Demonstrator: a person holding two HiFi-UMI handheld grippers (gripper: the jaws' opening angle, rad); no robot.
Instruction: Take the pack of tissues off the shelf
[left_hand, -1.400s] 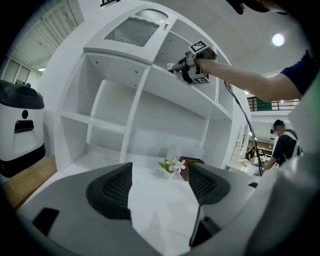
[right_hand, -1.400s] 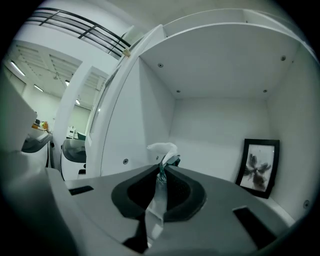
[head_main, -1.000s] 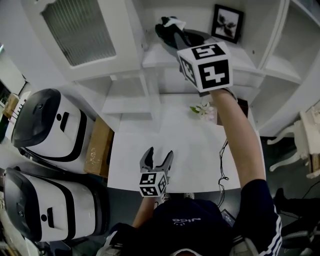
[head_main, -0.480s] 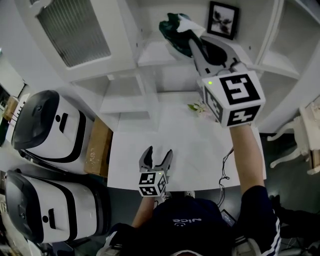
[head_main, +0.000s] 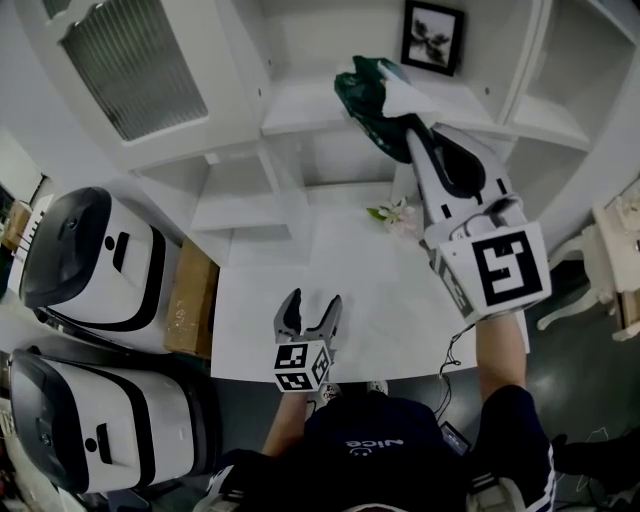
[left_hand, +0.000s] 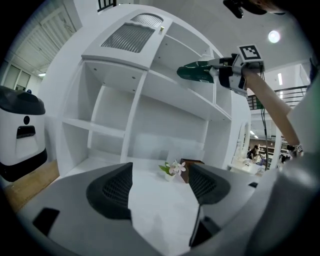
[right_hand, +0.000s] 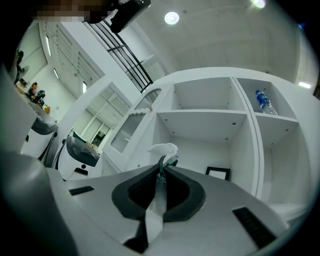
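Observation:
The pack of tissues (head_main: 372, 98) is dark green with a white tissue sticking out. It hangs in the air in front of the upper shelf board (head_main: 300, 112), clear of it. My right gripper (head_main: 410, 128) is shut on its edge, and the thin wrapper shows pinched between the pads in the right gripper view (right_hand: 161, 172). In the left gripper view the pack (left_hand: 196, 72) is high up beside the shelf unit. My left gripper (head_main: 313, 305) stands open and empty low over the white table (head_main: 400, 330).
A framed picture (head_main: 432, 37) stands on the upper shelf. Small flowers (head_main: 393, 213) and a dark box sit at the back of the table. Two white machines (head_main: 80, 255) and a cardboard box (head_main: 185, 300) are on the left. A water bottle (right_hand: 263, 101) is in a top compartment.
My right gripper has drawn back from the shelf toward the person, carrying the green pack out and off the board. The left gripper has stayed put.

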